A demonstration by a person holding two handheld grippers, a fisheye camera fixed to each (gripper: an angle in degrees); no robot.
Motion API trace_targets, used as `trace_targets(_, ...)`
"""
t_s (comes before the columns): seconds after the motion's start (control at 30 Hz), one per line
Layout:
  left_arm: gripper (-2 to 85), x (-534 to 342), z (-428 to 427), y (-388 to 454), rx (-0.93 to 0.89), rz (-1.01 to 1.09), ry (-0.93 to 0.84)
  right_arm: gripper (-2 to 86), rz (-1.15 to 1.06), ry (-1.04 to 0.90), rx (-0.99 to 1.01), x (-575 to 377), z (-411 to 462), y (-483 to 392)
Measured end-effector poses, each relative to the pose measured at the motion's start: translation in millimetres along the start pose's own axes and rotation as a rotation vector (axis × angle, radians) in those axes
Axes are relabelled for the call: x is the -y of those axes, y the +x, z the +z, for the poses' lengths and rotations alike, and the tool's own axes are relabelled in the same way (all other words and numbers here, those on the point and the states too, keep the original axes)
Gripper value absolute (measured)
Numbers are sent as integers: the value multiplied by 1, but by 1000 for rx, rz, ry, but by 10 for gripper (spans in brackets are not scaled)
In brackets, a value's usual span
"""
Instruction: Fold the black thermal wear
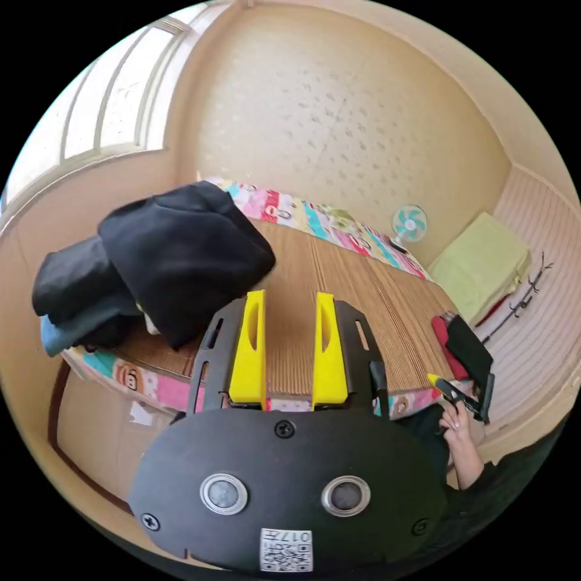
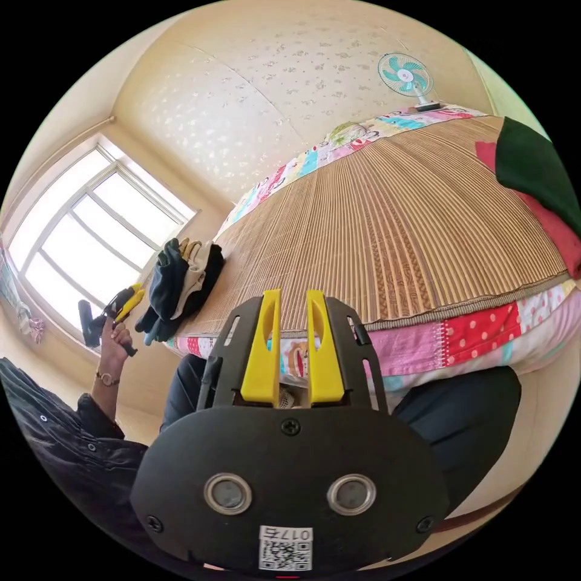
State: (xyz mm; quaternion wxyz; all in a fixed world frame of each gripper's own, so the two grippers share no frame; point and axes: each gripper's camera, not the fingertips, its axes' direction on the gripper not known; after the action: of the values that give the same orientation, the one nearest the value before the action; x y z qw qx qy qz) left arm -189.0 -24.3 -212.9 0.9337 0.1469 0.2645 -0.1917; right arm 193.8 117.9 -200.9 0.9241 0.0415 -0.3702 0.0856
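Observation:
A bulky black garment (image 1: pixel 181 254) lies crumpled on top of a pile of dark folded clothes at the corner of a bed covered by a bamboo mat (image 1: pixel 339 290). My left gripper (image 1: pixel 290 299) is held above the mat beside the garment, its yellow jaws open and empty. In the right gripper view, the same pile (image 2: pixel 181 278) sits at the mat's far left corner. My right gripper (image 2: pixel 293 299) is held at the bed's near edge with its jaws a little apart and nothing between them. A hand holds each gripper: the right gripper (image 1: pixel 451 390), the left gripper (image 2: pixel 124 302).
Folded red and dark green clothes (image 2: pixel 532 175) lie on the mat's other end (image 1: pixel 460 345). A small fan (image 2: pixel 402 72) stands at the bed's far side. A window (image 2: pixel 91 242) is on one wall, and a coat stand (image 1: pixel 520 302) on another. The person's dark-clothed legs (image 2: pixel 460 417) are against the patchwork bed edge.

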Motion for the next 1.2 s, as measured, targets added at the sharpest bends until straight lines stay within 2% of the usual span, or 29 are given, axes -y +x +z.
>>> trace_targets(0.1,123,35,27,-28,8,-57,-17,71,-26,-31,8,-3,6,-12)
trace_targets(0.2,112,49,93,-42,-1,-113,-205,73,-49,-47,41,-10,12,-23)
trace_targets(0.27,86,43,107,-49,-22,-159,-205,73,-39,-62,53,-13,18,-26)
trace_targets(0.37,30,23,100,-60,-285,-180,-172,73,-30,-72,79,-15,28,-32)
trace_targets(0.43,17,-6,69,-58,-413,-54,-80,72,-39,-93,87,-14,35,-36)
trace_targets(0.57,10,-57,20,-51,-540,183,-77,71,-54,-128,93,-8,49,-39)
trace_targets(0.67,13,-88,2,-69,-720,256,-202,71,-52,-151,114,-1,66,-40)
trace_targets(0.73,22,-104,6,-81,-723,301,-398,70,-56,-164,142,5,83,-45)
trace_targets(0.77,25,-106,8,-84,-704,300,-437,70,-60,-168,150,7,88,-48)
trace_targets(0.87,50,-112,17,-112,-609,209,-520,69,-80,-186,180,14,110,-62)
trace_targets(1.1,100,-110,30,-248,-771,-300,-248,68,-128,-228,231,13,137,-84)
trace_targets(1.2,111,-124,23,-298,-669,-514,-102,67,-117,-256,247,9,141,-79)
